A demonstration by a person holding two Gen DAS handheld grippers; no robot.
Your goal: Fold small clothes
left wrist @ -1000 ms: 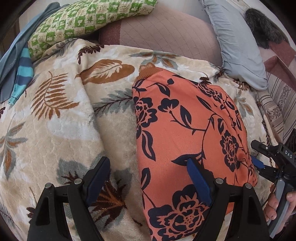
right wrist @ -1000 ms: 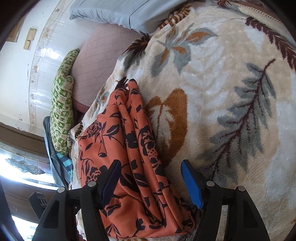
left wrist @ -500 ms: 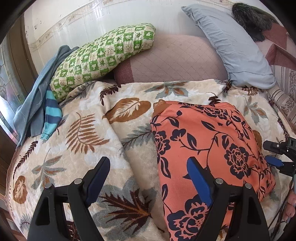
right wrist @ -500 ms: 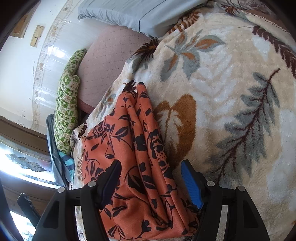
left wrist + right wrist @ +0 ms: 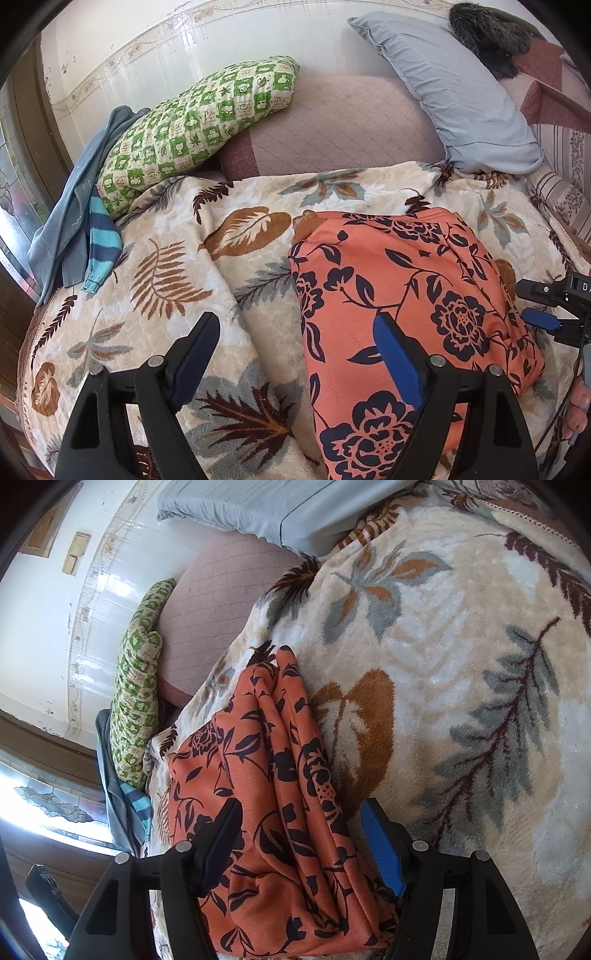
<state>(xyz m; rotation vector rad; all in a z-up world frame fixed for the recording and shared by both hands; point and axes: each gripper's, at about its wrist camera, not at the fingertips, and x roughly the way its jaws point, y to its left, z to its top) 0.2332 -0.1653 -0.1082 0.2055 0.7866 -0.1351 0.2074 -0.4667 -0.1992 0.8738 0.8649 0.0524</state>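
Note:
An orange garment with dark blue flowers (image 5: pixel 399 295) lies folded on a cream leaf-pattern blanket (image 5: pixel 166 266). My left gripper (image 5: pixel 295 345) hovers open over the garment's left edge, its blue right pad in front of the cloth and its left finger over the blanket, with nothing gripped. In the right wrist view the garment's (image 5: pixel 273 782) layered fold edge runs between the fingers of my right gripper (image 5: pixel 299 832), which stands open around it. That gripper (image 5: pixel 543 306) also shows at the garment's right edge in the left wrist view.
A green checked pillow (image 5: pixel 192 125), a mauve quilted cushion (image 5: pixel 332 122) and a grey-blue pillow (image 5: pixel 454 96) line the tiled wall. A blue garment with a striped sleeve (image 5: pixel 96 236) hangs at the left. A dark furry item (image 5: pixel 484 37) lies top right. A hand (image 5: pixel 578 406) holds the right gripper.
The left gripper has risen and tipped up, so the pillows and wall now fill more of its view. The garment lies as before. The right gripper has barely shifted.

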